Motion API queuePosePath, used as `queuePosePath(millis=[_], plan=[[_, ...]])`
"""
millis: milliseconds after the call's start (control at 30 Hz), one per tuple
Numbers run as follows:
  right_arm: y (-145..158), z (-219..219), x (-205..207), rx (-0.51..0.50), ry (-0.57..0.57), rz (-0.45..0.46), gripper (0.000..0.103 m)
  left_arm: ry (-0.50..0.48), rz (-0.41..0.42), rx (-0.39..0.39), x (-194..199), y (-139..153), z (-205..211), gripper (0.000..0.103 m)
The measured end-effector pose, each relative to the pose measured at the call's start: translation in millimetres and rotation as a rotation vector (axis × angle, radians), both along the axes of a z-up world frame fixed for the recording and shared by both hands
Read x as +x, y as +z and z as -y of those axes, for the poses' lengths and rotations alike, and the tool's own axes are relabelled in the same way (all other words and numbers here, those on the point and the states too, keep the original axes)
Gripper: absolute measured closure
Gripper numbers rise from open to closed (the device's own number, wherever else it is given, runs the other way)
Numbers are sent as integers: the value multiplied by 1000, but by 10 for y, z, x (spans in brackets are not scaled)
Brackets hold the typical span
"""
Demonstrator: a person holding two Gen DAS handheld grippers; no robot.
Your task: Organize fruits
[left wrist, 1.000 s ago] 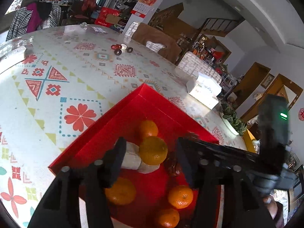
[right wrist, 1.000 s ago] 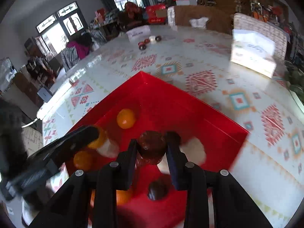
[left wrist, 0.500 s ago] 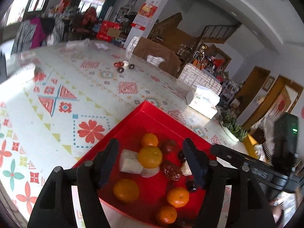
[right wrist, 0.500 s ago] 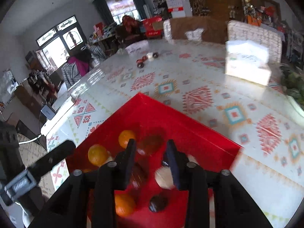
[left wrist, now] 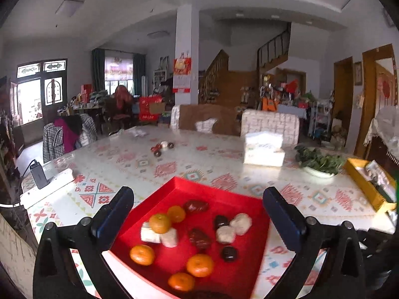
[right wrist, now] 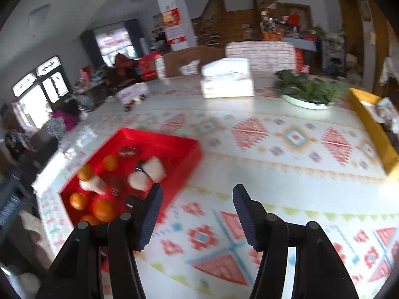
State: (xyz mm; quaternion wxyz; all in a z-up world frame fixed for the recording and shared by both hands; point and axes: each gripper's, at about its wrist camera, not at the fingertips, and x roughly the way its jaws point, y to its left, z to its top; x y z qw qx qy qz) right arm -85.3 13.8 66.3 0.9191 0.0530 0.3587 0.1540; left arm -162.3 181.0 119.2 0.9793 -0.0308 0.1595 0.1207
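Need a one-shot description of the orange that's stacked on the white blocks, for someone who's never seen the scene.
Find the red tray on the patterned table. At its left side lie two white blocks. The orange you want sits on top of them; the other oranges rest on the tray floor.

The red tray (left wrist: 225, 196) holds five oranges (left wrist: 159, 223), four white pieces (left wrist: 225, 234) and four dark fruits (left wrist: 196, 206). One tissue box (left wrist: 263, 148) stands beyond.

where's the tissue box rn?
The tissue box sits on the table's far side in the left wrist view, beyond the red tray, just left of the bowl of greens; neither tongs touch it.
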Motion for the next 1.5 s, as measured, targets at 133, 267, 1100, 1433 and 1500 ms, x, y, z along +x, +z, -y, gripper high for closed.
queuePosePath(millis=[133,267,1100,1433,1500], plan=[[-15,132,-106,11,-13,2,38,44,132,-20,-310,136,95,0],[-20,128,-209,-10,7,24,36,58,161,-89,-411,96,132,0],[-167,-300,-356,-170,77,27,30,93,-147,-67,72,-277,53,0],[-230,-312,-306,-186,62,-2,28,112,-202,-62,137,-361,-9,0],[-233,-318,-306,-189,63,0,28,108,-204,-63,139,-363,-6,0]])
